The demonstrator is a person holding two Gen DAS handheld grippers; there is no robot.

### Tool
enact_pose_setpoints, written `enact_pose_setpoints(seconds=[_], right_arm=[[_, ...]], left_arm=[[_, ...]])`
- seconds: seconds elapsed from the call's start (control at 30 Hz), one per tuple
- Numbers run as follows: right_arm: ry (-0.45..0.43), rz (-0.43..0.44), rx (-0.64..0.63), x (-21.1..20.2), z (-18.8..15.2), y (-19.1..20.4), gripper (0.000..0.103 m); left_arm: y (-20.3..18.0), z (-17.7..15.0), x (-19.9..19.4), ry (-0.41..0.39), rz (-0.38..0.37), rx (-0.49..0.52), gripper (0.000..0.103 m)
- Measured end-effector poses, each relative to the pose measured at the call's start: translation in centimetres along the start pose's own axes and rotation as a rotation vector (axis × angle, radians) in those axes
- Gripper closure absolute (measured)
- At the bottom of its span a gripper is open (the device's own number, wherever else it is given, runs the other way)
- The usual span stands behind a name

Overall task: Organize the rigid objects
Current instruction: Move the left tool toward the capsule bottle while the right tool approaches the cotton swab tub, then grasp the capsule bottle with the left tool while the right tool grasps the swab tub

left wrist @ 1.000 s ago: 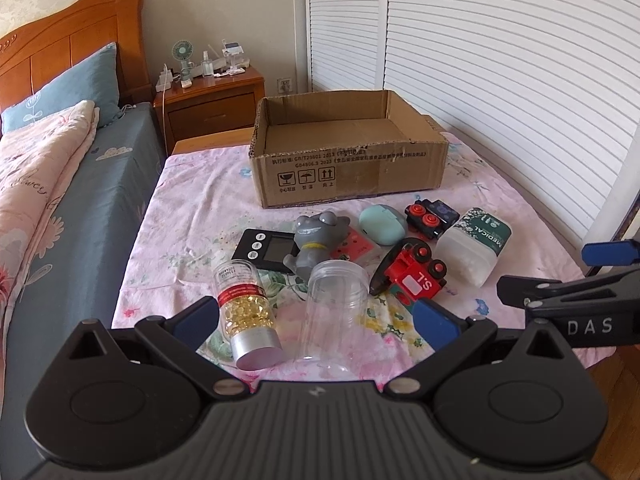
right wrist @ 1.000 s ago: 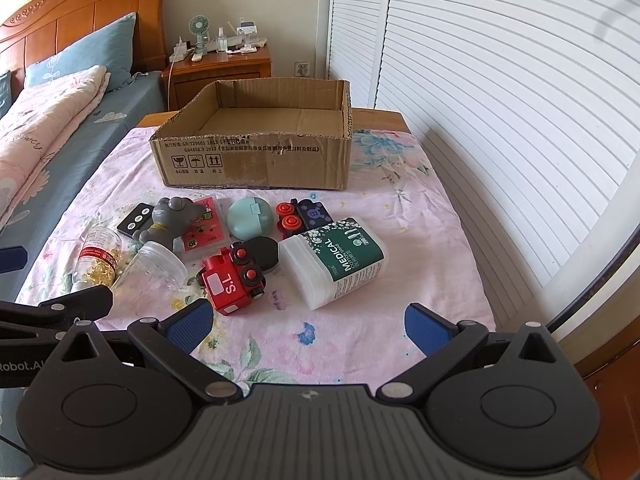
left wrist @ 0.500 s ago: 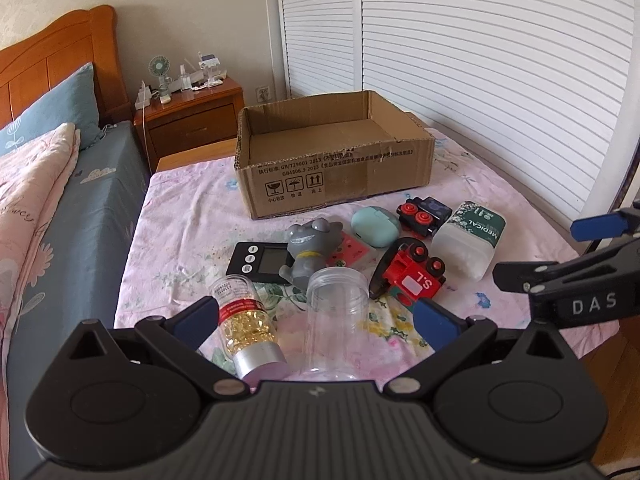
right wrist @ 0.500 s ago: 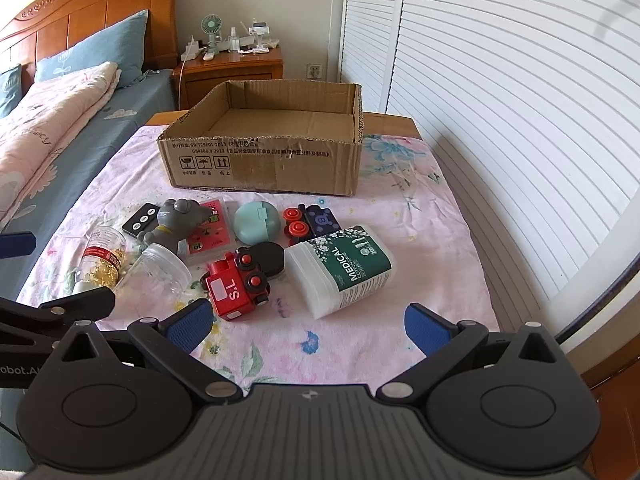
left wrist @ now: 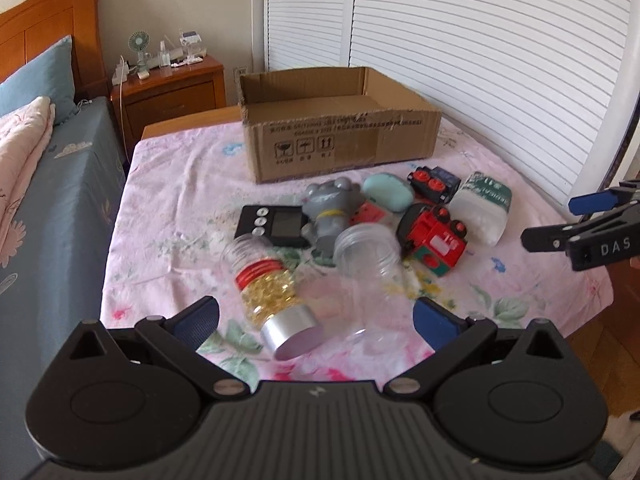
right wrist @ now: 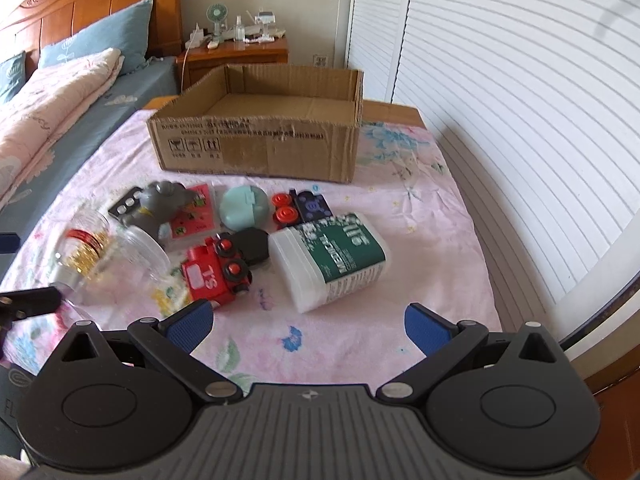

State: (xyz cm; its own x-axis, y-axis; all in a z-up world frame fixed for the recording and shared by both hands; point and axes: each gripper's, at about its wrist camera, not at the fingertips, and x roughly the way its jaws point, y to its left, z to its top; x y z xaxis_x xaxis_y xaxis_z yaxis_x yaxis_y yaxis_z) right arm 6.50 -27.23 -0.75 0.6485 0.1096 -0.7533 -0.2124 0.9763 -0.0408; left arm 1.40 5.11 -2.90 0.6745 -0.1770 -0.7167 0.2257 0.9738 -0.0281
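Clear plastic jar [left wrist: 370, 280] lies before the cardboard box [left wrist: 340, 148], nearest our left gripper [left wrist: 316, 316], jaws open and empty; we judge it light, slick, best gripped mid-body. Right view: right gripper [right wrist: 306, 320] jaws open, medical tub [right wrist: 336, 256] ahead.

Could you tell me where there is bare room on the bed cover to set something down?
Free: the cloth left of the cardboard box and timer, and right of the medical bottle towards the shutters. The box looks empty. Crowded: the toy cluster around the red train.
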Motion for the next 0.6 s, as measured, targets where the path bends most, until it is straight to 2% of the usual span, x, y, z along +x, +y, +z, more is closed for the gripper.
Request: enact_pose_setpoints(seconds=[0.17,0.37,0.6], right_arm=[[0.039,0.001,-0.017,1.7,-0.7,-0.6,0.0],[0.064,0.014,-0.067,3.6,-1.8,-0.5,0.0],[0.095,0.038,-0.123,5.6,-2.7,0.1,0.0]], left_arm=[[2.2,-1.4,0.8,0.027,0.018,0.051,0.001],[3.8,-2.6,2.7,0.056,0.058,0.176,0.001],[4.1,-2.3,4.7,0.059,0.012,0.293,0.001]])
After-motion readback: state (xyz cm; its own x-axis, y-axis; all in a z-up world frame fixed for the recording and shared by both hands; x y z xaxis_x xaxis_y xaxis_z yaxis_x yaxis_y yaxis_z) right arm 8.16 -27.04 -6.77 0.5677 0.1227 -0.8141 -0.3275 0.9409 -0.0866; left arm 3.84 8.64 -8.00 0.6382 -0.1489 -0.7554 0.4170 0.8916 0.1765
